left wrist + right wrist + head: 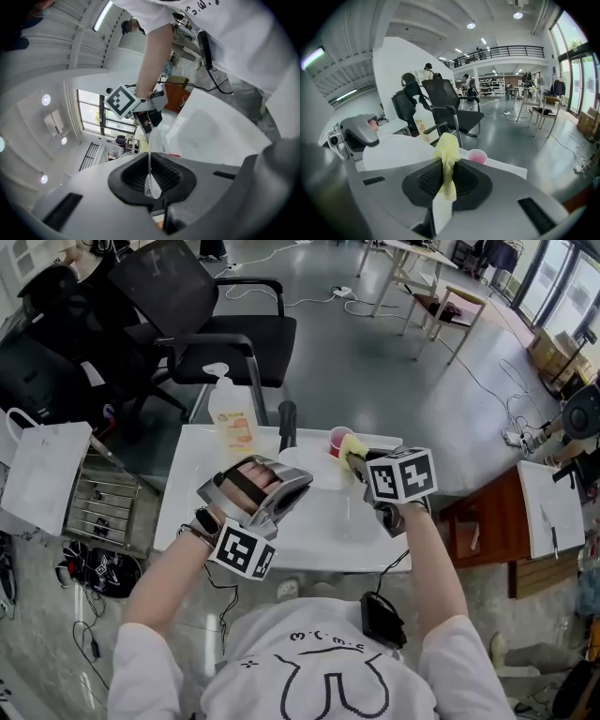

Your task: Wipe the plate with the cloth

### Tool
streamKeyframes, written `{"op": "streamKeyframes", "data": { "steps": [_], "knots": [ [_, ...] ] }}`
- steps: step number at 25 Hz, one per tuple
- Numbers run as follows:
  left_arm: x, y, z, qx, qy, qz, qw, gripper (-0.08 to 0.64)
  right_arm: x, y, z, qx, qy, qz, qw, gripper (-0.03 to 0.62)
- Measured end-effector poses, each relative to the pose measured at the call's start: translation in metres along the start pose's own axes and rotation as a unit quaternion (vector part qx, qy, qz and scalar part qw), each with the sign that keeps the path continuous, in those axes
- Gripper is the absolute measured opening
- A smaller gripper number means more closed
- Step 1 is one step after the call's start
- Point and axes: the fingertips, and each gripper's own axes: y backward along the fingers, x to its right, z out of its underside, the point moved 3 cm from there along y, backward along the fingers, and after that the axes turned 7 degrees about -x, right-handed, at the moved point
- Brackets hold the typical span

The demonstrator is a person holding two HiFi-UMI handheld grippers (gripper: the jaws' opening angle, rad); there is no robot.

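Over a white table [187,521], left gripper [151,185] is pinching the plate [393,150] rim; right gripper [446,183] is clamping a yellow cloth [447,152].

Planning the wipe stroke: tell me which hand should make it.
Right. The right gripper is shut on the yellow cloth, close to the plate. The left gripper is shut on the plate's rim, so it likely should just steady it.
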Motion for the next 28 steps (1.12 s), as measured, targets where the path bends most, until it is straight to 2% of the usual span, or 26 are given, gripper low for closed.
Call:
{"op": "streamKeyframes", "data": {
  "steps": [5, 9, 11, 14, 20, 24, 28],
  "knots": [
    [0.001, -0.002, -0.001, -0.001, 0.001, 0.004, 1.0, 0.02, 0.008, -0.014, -0.003, -0.017, 0.009, 0.009, 1.0, 0.049],
    [0.006, -0.006, -0.001, -0.003, -0.002, 0.012, 0.9999, 0.02, 0.008, 0.003, -0.012, -0.001, 0.006, 0.01, 1.0, 0.049],
    [0.007, -0.007, -0.001, -0.003, -0.002, 0.014, 0.9999, 0.02, 0.0, 0.02, -0.022, 0.021, 0.01, -0.003, 1.0, 0.05],
    [0.007, -0.009, -0.003, -0.003, -0.003, 0.013, 0.9999, 0.02, -0.022, 0.039, -0.034, 0.043, 0.041, -0.038, 0.998, 0.049],
    [0.003, -0.012, -0.005, -0.001, -0.005, 0.006, 1.0, 0.02, -0.068, 0.044, -0.034, 0.03, 0.107, -0.111, 0.988, 0.049],
    [0.004, -0.014, -0.01, 0.003, -0.014, 0.009, 0.9999, 0.02, -0.075, 0.033, -0.025, 0.009, 0.124, -0.117, 0.985, 0.05],
    [0.009, -0.015, -0.013, 0.003, -0.02, 0.016, 0.9997, 0.02, -0.072, 0.027, -0.019, -0.005, 0.121, -0.122, 0.985, 0.049]
  ]
}}
